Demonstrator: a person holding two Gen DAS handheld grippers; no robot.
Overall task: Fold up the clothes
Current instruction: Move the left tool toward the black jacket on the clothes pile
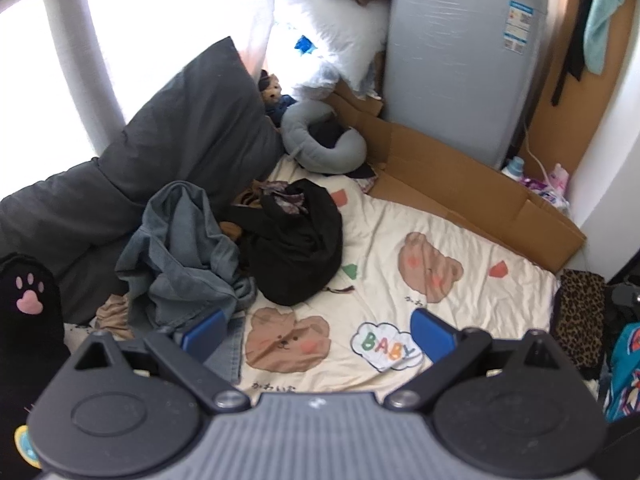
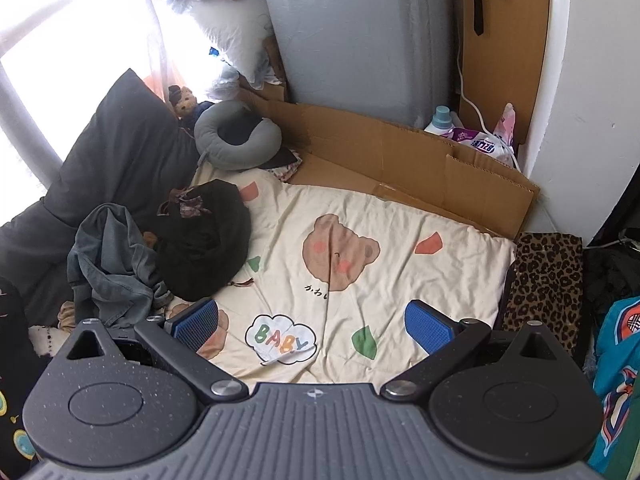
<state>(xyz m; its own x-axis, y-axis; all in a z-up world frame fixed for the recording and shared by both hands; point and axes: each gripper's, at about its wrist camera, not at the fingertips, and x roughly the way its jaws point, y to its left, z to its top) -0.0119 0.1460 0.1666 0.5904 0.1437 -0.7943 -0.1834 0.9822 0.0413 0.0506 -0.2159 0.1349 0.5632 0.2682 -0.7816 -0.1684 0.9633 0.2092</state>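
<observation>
A crumpled grey-blue denim garment (image 1: 184, 256) and a black garment (image 1: 296, 244) lie heaped at the left of a cream bear-print blanket (image 1: 440, 240). My left gripper (image 1: 318, 336) is open and empty, held above the blanket, its left pad close to the denim. In the right wrist view the denim (image 2: 116, 264) and the black garment (image 2: 204, 240) lie left of the blanket (image 2: 380, 220). My right gripper (image 2: 312, 326) is open and empty above the blanket's "BABY" print.
Dark grey pillows (image 1: 160, 152) lean against the window at left. A grey neck pillow (image 1: 324, 140), flattened cardboard (image 1: 460, 184) and a grey appliance (image 1: 460, 60) stand behind. A folded leopard-print cloth (image 2: 548, 280) lies at the blanket's right edge.
</observation>
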